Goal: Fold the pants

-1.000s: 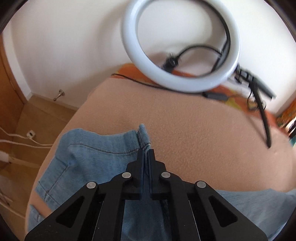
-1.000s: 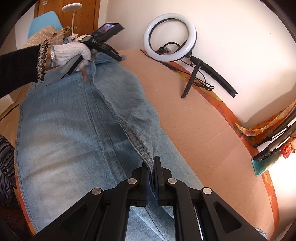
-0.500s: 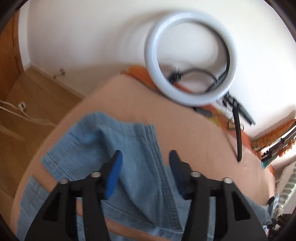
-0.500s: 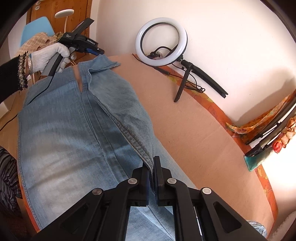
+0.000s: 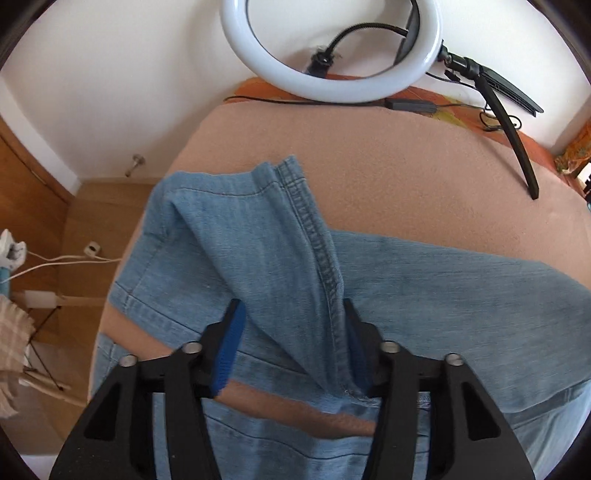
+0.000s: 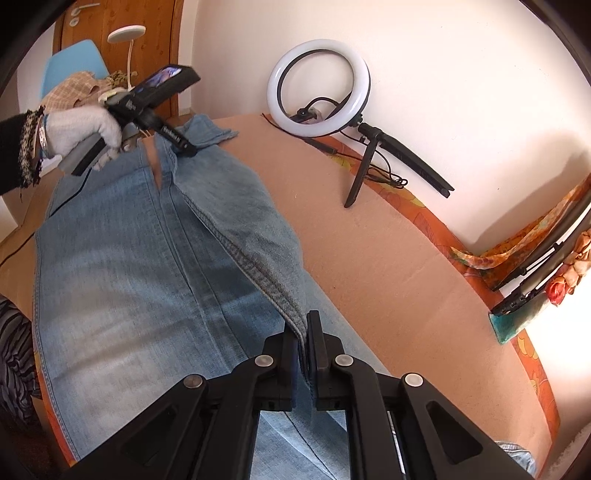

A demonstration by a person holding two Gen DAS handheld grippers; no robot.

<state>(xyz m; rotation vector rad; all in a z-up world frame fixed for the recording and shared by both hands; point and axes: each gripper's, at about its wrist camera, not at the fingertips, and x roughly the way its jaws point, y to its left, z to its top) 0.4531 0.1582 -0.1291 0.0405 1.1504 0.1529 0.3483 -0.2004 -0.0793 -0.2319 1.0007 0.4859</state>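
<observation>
The pants [image 6: 122,266], light blue jeans, are spread lengthwise on the peach-covered bed [image 6: 388,266]. One leg is folded over the other along the long axis, though not squarely: the upper leg lies skewed, and a sliver of bedcover shows between the layers near the far end. The lengthwise fold is judged roughly half done; alignment of the legs and the crosswise folds are left.

The right gripper [image 6: 302,332] is seen clamped on the thick seam edge of the upper leg, jaws together with the denim pinched between them. The left gripper [image 5: 291,343] is seen with jaws apart, having just been closing a little after letting go; the hem end of the upper leg [image 5: 258,229] lies loose between the blue pads [image 5: 229,350], the seam running beside the right-hand pad, no pinch visible. In the right wrist view the same gripper is held by a white-gloved hand [image 6: 79,129] over the far end of the jeans.

Around: a ring light [image 6: 318,85] on a small tripod stands on the bed by the wall, well apart from the denim, its cable [image 5: 303,101] trailing along the bed edge. A blue chair [image 6: 70,62] and a desk lamp [image 6: 126,35] are behind. Nothing is seen lying on the jeans; the fold path is judged unobstructed.
</observation>
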